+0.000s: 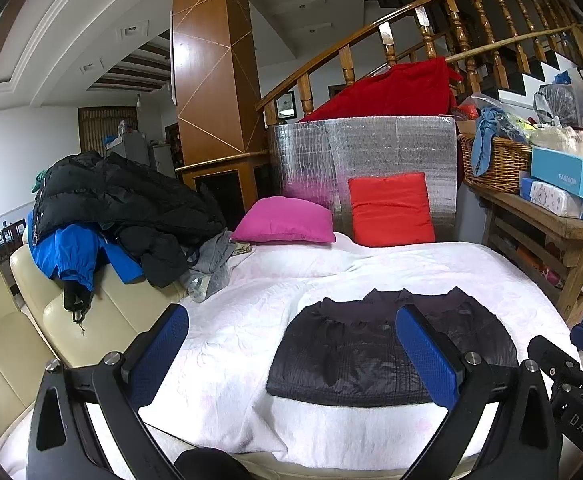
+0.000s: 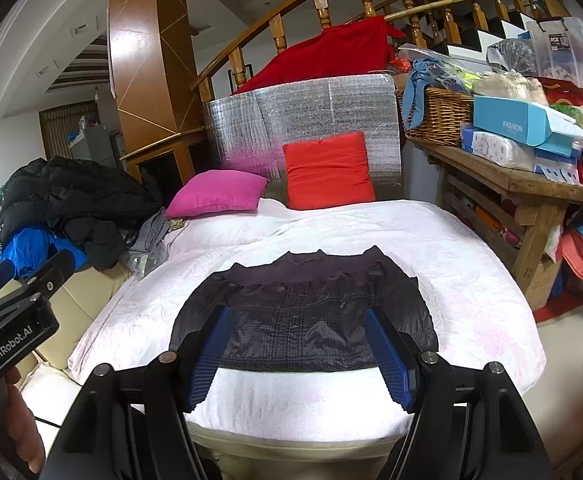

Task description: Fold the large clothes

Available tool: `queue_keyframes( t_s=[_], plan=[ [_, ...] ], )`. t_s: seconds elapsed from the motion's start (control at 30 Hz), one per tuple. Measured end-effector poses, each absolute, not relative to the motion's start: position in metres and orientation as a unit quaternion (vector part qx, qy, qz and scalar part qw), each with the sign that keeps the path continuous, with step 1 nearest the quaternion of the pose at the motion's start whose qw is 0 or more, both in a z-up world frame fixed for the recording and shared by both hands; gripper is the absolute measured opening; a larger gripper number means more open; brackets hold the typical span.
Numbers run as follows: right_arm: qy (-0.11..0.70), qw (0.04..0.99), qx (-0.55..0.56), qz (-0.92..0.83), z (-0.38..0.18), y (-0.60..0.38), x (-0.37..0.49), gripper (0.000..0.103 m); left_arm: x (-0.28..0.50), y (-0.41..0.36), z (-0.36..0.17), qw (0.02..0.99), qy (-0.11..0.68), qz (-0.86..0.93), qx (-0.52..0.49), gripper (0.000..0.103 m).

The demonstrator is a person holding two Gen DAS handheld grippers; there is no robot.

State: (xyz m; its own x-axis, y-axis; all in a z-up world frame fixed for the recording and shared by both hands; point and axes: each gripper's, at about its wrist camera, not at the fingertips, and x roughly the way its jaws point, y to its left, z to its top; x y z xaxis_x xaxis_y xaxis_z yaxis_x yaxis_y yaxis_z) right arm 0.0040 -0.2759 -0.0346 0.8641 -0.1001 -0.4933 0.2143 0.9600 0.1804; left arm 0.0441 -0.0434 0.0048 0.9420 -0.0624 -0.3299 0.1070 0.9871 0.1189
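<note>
A dark quilted jacket (image 1: 355, 352) lies folded into a compact shape on the white bedcover (image 1: 259, 320), near the front edge. It also shows in the right wrist view (image 2: 299, 320). My left gripper (image 1: 291, 352) is open and empty, held above the front edge, left of the jacket. My right gripper (image 2: 297, 352) is open and empty, held just in front of the jacket's near hem, apart from it. The left gripper's body shows at the left of the right wrist view (image 2: 15, 316).
A pile of black and blue coats (image 1: 103, 216) lies on the cream sofa (image 1: 71, 320) at left. Pink (image 1: 287, 220) and red (image 1: 391, 210) cushions sit at the back. A wooden bench (image 2: 523, 200) with a basket and boxes stands at right.
</note>
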Motion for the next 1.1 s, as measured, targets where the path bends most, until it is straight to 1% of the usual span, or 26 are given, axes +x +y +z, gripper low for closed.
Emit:
queue_keyframes(
  t_s=[1.1],
  plan=[
    [0.246,0.959,0.115,-0.081,-0.0353,-0.2740,0.0070,0.073,0.0458,-0.0420,0.0022,0.984,0.164,-0.037,0.065,0.103]
  ],
)
